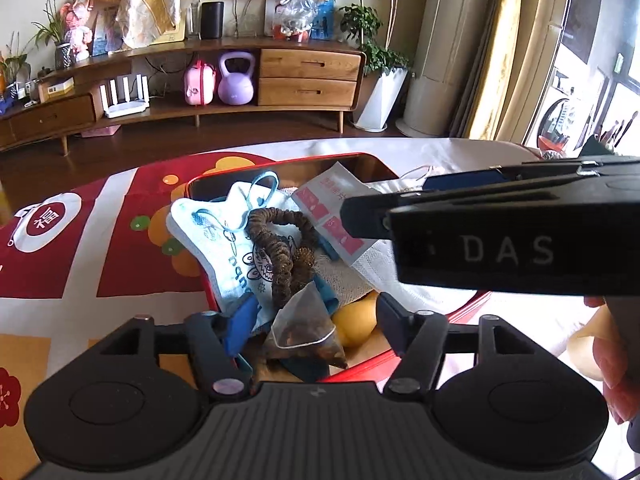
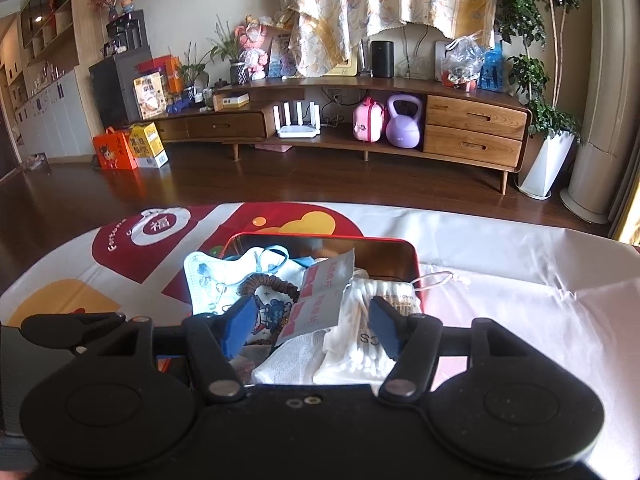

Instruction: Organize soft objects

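The left gripper (image 1: pixel 310 320) stands about half open over the near end of a red tin (image 1: pixel 468 306). A pyramid tea bag (image 1: pixel 306 326) lies between its fingers, but the pads do not press on it, so nothing is held. The right gripper (image 2: pixel 312 322) is likewise part open and empty, poised over the right half of the same tin (image 2: pixel 412 264), with a bag of cotton swabs (image 2: pixel 360 336) directly below and between its fingers.

The tea bag sits just ahead of and under the left gripper, so that hand is the nearer one to it; the swabs belong to the right hand. The swab bag's long axis runs away from the right gripper, roughly along its pointing line.

The tin rests on a red and white cloth over the table (image 2: pixel 520 280). Inside it, heaped together: a printed face mask (image 1: pixel 208 236) hanging over the left rim, a brown scrunchie (image 1: pixel 280 252) on top of the mask, a pink and white sachet (image 1: pixel 336 216), white gauze (image 2: pixel 292 360), and something yellow (image 1: pixel 356 324) under the tea bag.
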Demonstrator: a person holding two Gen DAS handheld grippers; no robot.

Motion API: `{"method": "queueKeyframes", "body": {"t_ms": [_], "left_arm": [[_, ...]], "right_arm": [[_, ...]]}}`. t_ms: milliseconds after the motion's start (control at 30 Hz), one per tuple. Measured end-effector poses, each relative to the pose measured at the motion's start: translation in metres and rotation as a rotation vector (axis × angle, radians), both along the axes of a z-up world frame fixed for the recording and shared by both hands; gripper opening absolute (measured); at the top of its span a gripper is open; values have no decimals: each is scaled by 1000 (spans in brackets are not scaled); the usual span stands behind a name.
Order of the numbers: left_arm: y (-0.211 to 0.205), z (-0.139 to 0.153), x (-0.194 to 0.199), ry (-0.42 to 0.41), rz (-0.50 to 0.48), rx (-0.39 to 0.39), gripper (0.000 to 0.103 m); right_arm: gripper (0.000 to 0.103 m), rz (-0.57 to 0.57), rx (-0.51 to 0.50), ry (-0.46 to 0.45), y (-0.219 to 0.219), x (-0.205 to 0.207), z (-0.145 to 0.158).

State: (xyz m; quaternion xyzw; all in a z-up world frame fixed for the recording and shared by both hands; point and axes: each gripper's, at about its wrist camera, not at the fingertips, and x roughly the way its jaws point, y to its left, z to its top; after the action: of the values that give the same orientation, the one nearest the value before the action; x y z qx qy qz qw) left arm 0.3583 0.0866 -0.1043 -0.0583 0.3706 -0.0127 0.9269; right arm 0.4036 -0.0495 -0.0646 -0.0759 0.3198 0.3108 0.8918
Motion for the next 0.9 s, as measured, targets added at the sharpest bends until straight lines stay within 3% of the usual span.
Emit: {"method": "queueKeyframes", "body": {"t_ms": [333, 500, 633, 900], "left_arm": [[-4, 23, -20, -33, 7, 18, 70], [-3, 36, -34, -48, 15, 12, 73], [-1, 47, -47, -65, 34, 19, 81], [-1, 67, -77, -104, 52, 35, 81]], "right_arm": [[72, -16, 47, -6, -23, -21, 18], [81, -28, 78, -7, -39, -35, 26], [86, -28, 101, -16, -52, -49, 33], [95, -18, 131, -29, -74, -81, 39]]}}
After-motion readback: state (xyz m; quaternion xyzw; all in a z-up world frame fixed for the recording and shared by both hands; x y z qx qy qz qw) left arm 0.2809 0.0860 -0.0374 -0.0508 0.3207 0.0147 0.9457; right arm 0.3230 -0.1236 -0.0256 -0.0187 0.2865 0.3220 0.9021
